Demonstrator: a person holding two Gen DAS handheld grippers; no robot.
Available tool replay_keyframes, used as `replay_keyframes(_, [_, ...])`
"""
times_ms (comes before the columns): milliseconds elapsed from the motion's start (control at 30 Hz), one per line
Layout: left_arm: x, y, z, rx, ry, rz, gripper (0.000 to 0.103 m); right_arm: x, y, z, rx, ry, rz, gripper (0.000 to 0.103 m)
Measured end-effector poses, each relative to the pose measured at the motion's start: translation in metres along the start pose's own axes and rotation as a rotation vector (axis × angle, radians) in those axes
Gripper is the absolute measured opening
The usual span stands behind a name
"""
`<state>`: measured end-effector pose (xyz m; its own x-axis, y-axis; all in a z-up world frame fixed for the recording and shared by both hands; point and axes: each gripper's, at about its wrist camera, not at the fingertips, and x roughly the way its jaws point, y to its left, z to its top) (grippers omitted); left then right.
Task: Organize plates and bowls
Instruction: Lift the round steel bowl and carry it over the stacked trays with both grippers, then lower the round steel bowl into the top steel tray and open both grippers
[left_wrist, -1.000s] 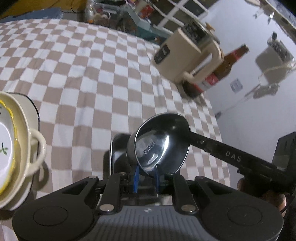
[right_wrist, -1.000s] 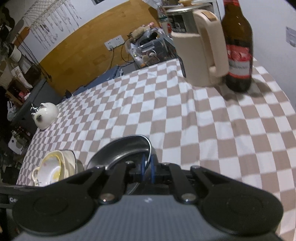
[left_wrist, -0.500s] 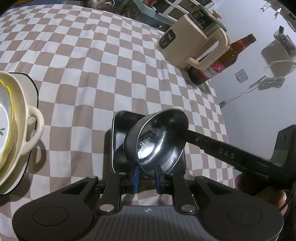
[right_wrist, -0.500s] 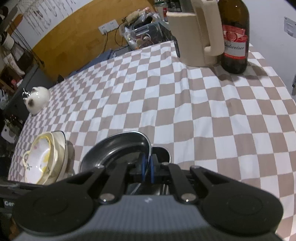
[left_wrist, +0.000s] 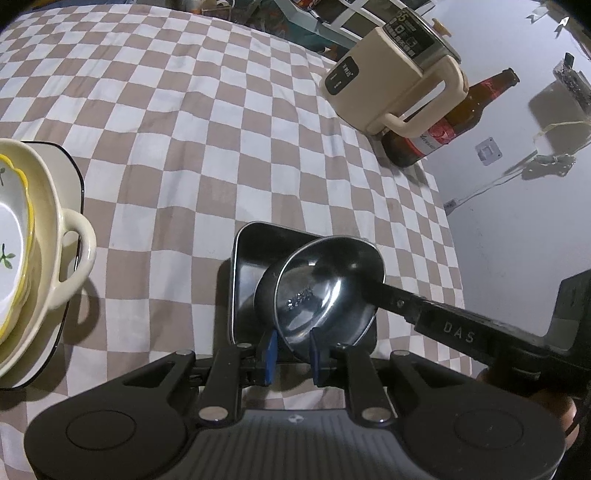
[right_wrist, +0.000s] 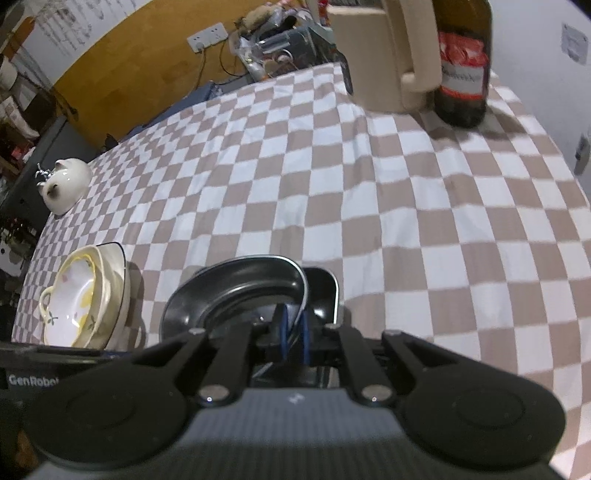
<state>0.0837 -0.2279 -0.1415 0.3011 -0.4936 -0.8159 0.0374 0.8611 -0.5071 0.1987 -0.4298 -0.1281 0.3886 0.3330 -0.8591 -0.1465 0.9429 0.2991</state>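
**Both grippers closed on one rim**

The left gripper (left_wrist: 291, 349) is seen at the lower centre of its frame, its blue fingers (left_wrist: 270, 350) narrowed onto the near edge of the steel bowl (left_wrist: 325, 291). The right gripper (right_wrist: 293, 330) is pinched tight on the opposite edge, and its arm is seen reaching in from the lower right of the left view.

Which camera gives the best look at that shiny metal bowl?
The left wrist view: the metal bowl tilts toward it, showing its whole inside. The right wrist view catches only its dark rim edge-on.
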Motion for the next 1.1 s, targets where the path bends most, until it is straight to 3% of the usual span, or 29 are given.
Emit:
replay_keyframes(367, [-0.001,0.006,0.003,-0.013,-0.006,0.001,0.022,0.019,-0.01,0.002,0.075,0.028,-0.024,0.013])
replay_keyframes(567, [-0.01,0.006,0.004,0.004,-0.036,0.014,0.022,0.016,-0.011,0.003,0.095,-0.025,-0.017,0.017])
replay_keyframes(667, [-0.016,0.008,0.009,-0.002,-0.069,0.026,0.022,0.007,-0.014,0.005,0.107,-0.078,0.005,0.024])
replay_keyframes(867, [-0.016,0.015,0.025,0.028,-0.141,0.112,0.022,-0.004,-0.025,0.003,0.11,-0.087,-0.009,0.024])
replay_keyframes(1100, [0.008,0.012,0.038,0.115,-0.121,0.186,0.022,-0.004,-0.029,-0.011,0.097,-0.045,0.007,0.018])
